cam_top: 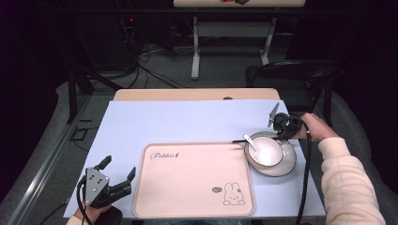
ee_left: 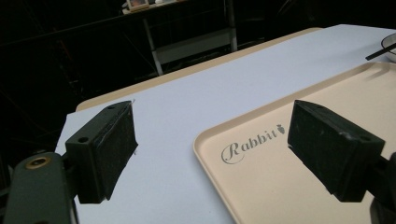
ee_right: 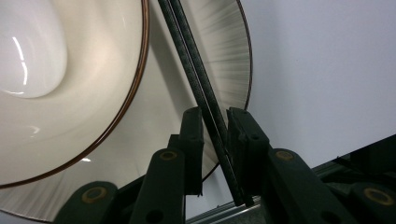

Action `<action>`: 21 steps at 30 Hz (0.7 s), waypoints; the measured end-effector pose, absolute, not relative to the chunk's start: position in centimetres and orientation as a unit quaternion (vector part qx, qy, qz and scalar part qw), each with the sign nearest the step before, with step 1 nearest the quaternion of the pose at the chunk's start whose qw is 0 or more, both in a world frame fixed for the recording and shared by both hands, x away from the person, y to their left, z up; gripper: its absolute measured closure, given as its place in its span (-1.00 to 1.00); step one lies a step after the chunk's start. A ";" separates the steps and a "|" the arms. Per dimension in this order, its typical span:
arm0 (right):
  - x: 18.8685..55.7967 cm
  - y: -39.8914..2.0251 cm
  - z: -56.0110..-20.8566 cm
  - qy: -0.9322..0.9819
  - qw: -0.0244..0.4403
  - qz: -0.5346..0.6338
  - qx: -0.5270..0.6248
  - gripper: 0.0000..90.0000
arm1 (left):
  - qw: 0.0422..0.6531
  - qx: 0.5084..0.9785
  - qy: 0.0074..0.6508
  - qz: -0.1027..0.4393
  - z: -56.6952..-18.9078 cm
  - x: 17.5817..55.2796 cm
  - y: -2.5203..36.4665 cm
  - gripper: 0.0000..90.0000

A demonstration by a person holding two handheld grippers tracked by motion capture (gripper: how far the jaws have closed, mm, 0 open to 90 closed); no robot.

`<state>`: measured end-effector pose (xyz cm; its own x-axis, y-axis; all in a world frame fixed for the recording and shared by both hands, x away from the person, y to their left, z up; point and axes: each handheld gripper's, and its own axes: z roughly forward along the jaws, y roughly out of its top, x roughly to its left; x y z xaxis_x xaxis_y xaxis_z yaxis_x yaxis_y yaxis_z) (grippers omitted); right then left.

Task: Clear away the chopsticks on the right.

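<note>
Pinching black chopsticks (ee_right: 205, 112) across the plate (cam_top: 287, 161) rim, right gripper (ee_right: 215, 122) fingers are clenching; left gripper (ee_left: 212, 149) released. Chopsticks risk slipping, tipping the bowl (cam_top: 268, 151).

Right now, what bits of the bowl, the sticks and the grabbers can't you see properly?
- Chopsticks: right gripper view, lower ends hidden behind the right gripper's black jaws; whether both pads press them is unclear.
- Bowl: right gripper view, cut off by the left and top edges.
- Spoon: high view, too small for detail.
- Plate: left gripper view, cut off by the right edge.
- Left gripper: high view, the hand is cut off by the bottom edge.
</note>
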<state>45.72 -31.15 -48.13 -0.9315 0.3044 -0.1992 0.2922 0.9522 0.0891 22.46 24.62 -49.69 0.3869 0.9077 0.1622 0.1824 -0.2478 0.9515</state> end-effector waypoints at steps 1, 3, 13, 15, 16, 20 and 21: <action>45.7 -31.1 -48.1 0.982 0.106 0.029 0.152 0.71 | 0.468 0.688 0.396 0.387 -49.7 22.5 24.6 -0.66; 45.9 -31.0 -48.6 0.985 0.098 0.019 0.140 0.74 | 0.468 0.688 0.396 0.387 -49.7 22.5 24.6 -0.66; 45.8 -30.6 -48.9 0.987 0.087 0.011 0.134 0.76 | 0.468 0.689 0.397 0.387 -49.7 22.5 24.6 -0.66; 45.8 -30.6 -49.0 0.989 0.086 0.007 0.121 0.76 | 0.468 0.688 0.397 0.387 -49.7 22.5 24.6 -0.66; 45.8 -30.6 -49.0 0.989 0.086 0.007 0.121 0.76 | 0.468 0.688 0.397 0.387 -49.7 22.5 24.6 -0.66; 45.7 -30.4 -49.7 0.990 0.077 -0.010 0.121 0.76 | 0.467 0.689 0.396 0.387 -49.7 22.5 24.6 -0.66; 45.8 -30.3 -49.8 0.991 0.073 -0.008 0.115 0.76 | 0.467 0.689 0.396 0.387 -49.7 22.5 24.6 -0.66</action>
